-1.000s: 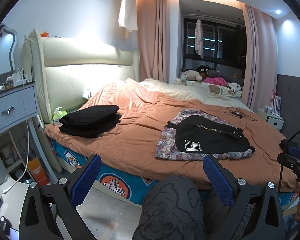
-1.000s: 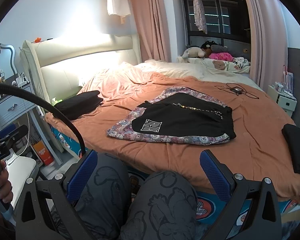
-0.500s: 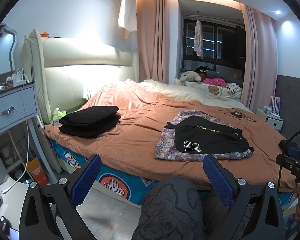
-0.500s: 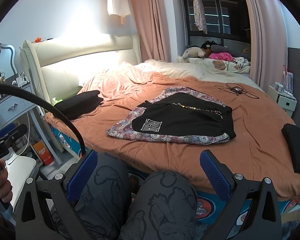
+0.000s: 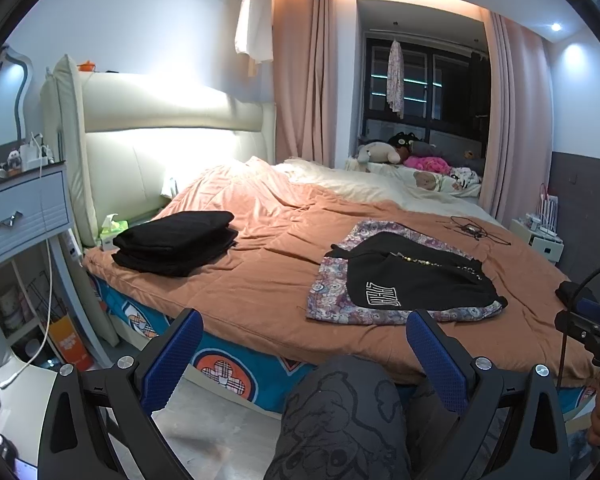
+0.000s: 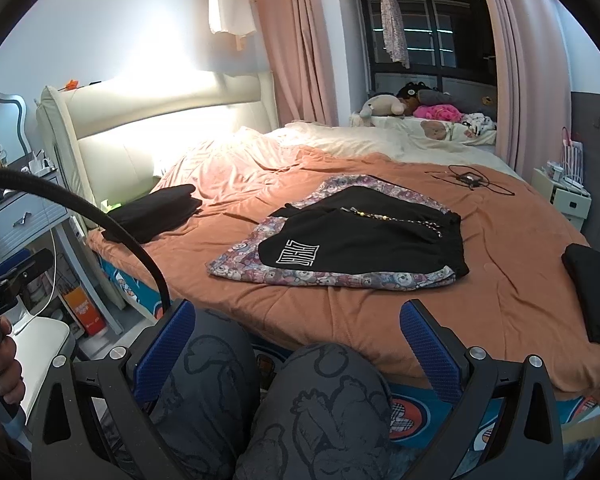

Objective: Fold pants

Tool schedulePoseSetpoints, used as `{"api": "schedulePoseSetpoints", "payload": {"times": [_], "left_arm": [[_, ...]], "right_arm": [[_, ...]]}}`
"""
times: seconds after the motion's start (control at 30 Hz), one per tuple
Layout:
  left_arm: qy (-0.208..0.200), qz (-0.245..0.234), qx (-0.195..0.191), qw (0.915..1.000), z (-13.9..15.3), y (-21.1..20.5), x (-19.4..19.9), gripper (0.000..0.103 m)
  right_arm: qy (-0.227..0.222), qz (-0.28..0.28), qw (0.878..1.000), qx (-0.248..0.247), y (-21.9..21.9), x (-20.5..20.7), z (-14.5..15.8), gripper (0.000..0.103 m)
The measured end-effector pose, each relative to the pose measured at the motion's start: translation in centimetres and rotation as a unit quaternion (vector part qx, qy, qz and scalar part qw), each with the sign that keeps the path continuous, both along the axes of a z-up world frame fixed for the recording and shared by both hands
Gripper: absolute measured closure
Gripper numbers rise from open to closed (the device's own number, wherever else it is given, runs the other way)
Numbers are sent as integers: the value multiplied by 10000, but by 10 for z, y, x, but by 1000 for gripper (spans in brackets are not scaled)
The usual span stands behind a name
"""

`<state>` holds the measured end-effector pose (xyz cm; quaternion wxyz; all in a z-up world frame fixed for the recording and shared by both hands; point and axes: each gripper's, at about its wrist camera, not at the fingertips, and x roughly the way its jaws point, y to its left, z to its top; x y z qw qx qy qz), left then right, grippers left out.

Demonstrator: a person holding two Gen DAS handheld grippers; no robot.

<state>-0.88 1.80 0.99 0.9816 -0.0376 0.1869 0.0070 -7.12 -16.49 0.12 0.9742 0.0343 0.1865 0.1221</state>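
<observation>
Black pants with a white logo and a bead chain lie spread flat on a floral patterned garment, on the orange bed cover. My left gripper is open and empty, held off the bed's near edge above the person's knee. My right gripper is open and empty, also short of the bed edge above both knees. Both grippers are well apart from the pants.
A folded black stack sits at the bed's left near the headboard. Another dark folded item lies at the right edge. A cable lies further back. A nightstand stands at the left.
Almost nothing has moved. Both views have shifted very slightly; the grippers stay open and the clothes lie as before.
</observation>
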Motion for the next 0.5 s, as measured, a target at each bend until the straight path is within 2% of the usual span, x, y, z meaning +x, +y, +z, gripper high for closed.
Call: {"api": "schedulePoseSetpoints", "payload": {"times": [0.5], "left_arm": [[243,29,-2,9997,-8,9,49,0]], "right_arm": [[145,-162,9997,81,-9,43,-1,0]]}}
